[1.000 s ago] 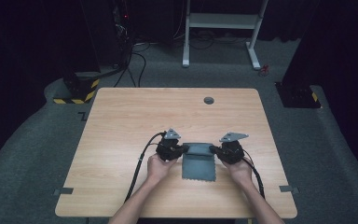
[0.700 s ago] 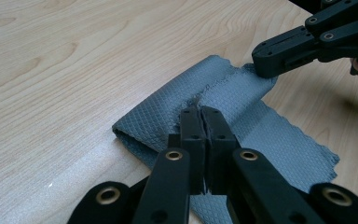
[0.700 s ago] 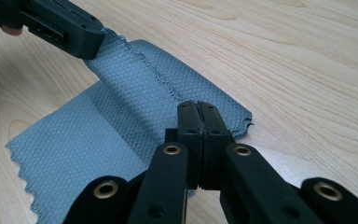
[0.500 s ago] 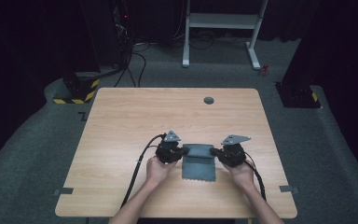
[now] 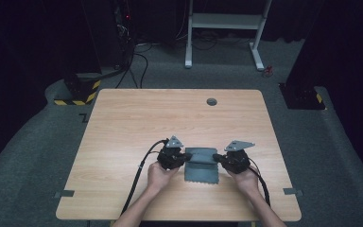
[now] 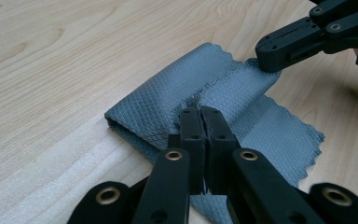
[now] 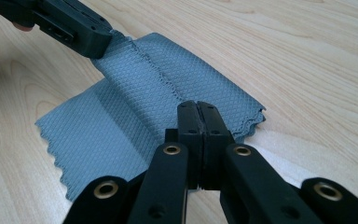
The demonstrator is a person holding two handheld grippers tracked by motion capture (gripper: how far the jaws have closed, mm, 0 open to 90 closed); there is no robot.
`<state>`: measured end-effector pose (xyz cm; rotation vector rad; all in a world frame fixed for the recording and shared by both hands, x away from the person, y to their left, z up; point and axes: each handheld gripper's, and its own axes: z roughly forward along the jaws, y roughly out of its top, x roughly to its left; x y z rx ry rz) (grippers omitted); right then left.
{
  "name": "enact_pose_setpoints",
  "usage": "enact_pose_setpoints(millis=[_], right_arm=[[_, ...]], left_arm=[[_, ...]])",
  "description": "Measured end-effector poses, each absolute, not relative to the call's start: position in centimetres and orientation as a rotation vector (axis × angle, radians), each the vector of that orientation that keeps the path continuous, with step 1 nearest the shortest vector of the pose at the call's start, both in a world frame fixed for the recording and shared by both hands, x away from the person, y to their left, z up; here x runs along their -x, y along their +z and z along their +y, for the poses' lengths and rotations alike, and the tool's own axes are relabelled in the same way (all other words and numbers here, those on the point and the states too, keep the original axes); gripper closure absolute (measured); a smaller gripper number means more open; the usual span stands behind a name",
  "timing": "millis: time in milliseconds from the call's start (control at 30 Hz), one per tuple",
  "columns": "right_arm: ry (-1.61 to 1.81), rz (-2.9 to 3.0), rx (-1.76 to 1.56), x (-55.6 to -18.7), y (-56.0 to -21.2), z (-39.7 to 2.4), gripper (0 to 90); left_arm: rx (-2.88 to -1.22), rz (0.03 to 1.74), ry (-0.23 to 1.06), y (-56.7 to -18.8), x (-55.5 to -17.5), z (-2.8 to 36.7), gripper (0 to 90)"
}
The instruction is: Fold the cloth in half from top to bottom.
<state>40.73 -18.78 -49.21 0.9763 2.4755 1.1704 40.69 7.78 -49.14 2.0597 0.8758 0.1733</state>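
- The grey cloth [image 5: 201, 165] lay on the near middle of the table [image 5: 123, 123], its far part folded over.
- The left gripper [image 5: 185, 156] and right gripper [image 5: 216, 156] were each clamped tight on a folded corner.
- Moving both together would keep the fold straight.
- The fold ran left to right.

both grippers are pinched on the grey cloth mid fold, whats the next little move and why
Probably carry the folded flap on toward the near edge together. The left gripper and right gripper are each shut on the grey cloth, whose pinked free edge lies partway across, with the lower layer on the table uncovered.
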Motion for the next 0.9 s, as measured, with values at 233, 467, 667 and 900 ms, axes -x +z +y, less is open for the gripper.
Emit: enact_pose_setpoints(millis=[233,467,667,900], right_arm=[[1.175,2.483,-0.973,-40.2,-49.3,-19.0,89.6],[1.182,2.488,-0.973,-39.7,-49.7,-19.1,89.6],[1.183,2.496,-0.957,-39.1,-49.9,-19.0,89.6],[1.176,2.499,-0.95,-38.6,-50.2,-19.1,89.6]], left_arm=[[-2.069,0.874,0.173,-49.5,-40.1,7.6,88.2],[-2.061,0.879,0.169,-49.8,-39.5,7.7,88.1],[-2.061,0.879,0.162,-49.9,-39.1,7.9,88.2],[-2.071,0.869,0.171,-50.3,-38.6,7.7,88.1]])
